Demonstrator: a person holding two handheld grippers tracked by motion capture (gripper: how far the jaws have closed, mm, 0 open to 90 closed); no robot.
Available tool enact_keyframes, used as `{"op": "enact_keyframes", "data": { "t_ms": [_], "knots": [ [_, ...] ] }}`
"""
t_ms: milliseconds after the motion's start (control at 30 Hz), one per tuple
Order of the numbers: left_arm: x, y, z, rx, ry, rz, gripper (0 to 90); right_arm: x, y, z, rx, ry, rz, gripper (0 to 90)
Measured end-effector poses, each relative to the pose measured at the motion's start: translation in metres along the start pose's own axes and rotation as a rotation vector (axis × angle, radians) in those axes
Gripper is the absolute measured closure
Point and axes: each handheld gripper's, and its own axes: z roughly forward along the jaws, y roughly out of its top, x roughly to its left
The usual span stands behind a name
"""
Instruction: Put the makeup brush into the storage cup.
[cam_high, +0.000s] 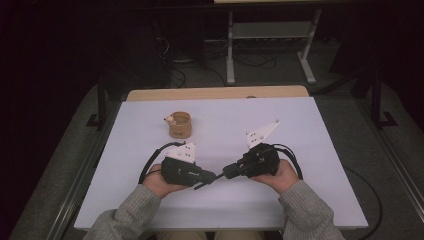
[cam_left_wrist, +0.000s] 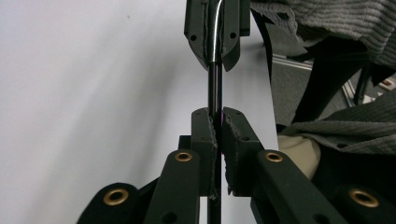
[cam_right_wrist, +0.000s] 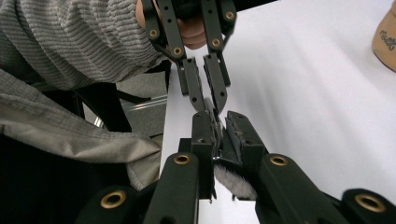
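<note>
Both grippers meet low over the table (cam_high: 300, 150), sharing one thin black brush (cam_left_wrist: 215, 88). Its long axis runs between them: left gripper (cam_left_wrist: 215, 123) pinches one end, right gripper (cam_right_wrist: 220, 122) the bristle end.

We see a table (cam_high: 310, 150) with a white top that takes up the middle of the high view, its far edge showing a strip of light wood toward the upper centre. Standing directly on it, in the upper left part of the white surface, is a small tan round holder (cam_high: 180, 125), upright, with a pale little object at its left rim that we cannot make out. In the right gripper view, the holder sits at the right edge (cam_right_wrist: 385, 39).
</note>
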Motion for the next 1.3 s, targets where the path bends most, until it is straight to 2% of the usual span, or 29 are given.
{"op": "enact_keyframes", "data": {
  "t_ms": [100, 233, 400, 667, 800, 967, 1000, 1033, 1067, 1100, 1133, 1300],
  "knots": [
    [0.0, 0.001, 0.004, 0.009, -0.005, -0.007, 78.8, 0.0, 0.0, 0.001, 0.02, -0.008, -0.007, 81.2],
    [0.001, 0.003, 0.007, 0.019, -0.006, -0.011, 74.4, 0.001, 0.0, 0.002, 0.019, -0.009, -0.011, 81.4],
    [0.002, 0.008, 0.012, 0.034, -0.013, -0.011, 73.6, 0.001, 0.001, 0.003, 0.027, -0.012, -0.021, 81.5],
    [0.002, 0.017, 0.021, 0.07, -0.027, -0.001, 77.4, 0.003, 0.002, 0.005, 0.038, -0.01, -0.032, 81.6],
    [0.002, 0.019, 0.022, 0.071, -0.03, 0.001, 82.5, 0.004, 0.003, 0.004, 0.037, -0.013, -0.042, 81.6],
    [0.003, 0.021, 0.022, 0.07, -0.035, -0.01, 83.8, 0.003, 0.002, 0.002, 0.027, -0.014, -0.042, 80.9],
    [0.004, 0.021, 0.022, 0.066, -0.032, -0.01, 83.8, 0.003, 0.002, 0.002, 0.018, -0.015, -0.039, 73.4],
    [0.004, 0.021, 0.021, 0.067, -0.027, -0.012, 83.8, 0.003, 0.002, 0.002, 0.018, -0.015, -0.039, 73.4],
    [0.005, 0.021, 0.02, 0.066, -0.026, -0.015, 83.9, 0.002, 0.003, 0.0, 0.01, -0.033, -0.018, 64.6],
    [0.005, 0.02, 0.019, 0.064, -0.025, -0.018, 83.9, 0.002, 0.003, 0.0, 0.01, -0.033, -0.018, 64.6],
    [0.006, 0.02, 0.018, 0.061, -0.02, -0.019, 84.0, 0.003, 0.002, -0.002, 0.01, -0.047, -0.02, 59.4],
    [0.009, 0.021, 0.012, 0.044, 0.0, -0.032, 84.0, 0.003, 0.001, -0.008, 0.005, -0.08, -0.012, 54.5]
  ]
}}
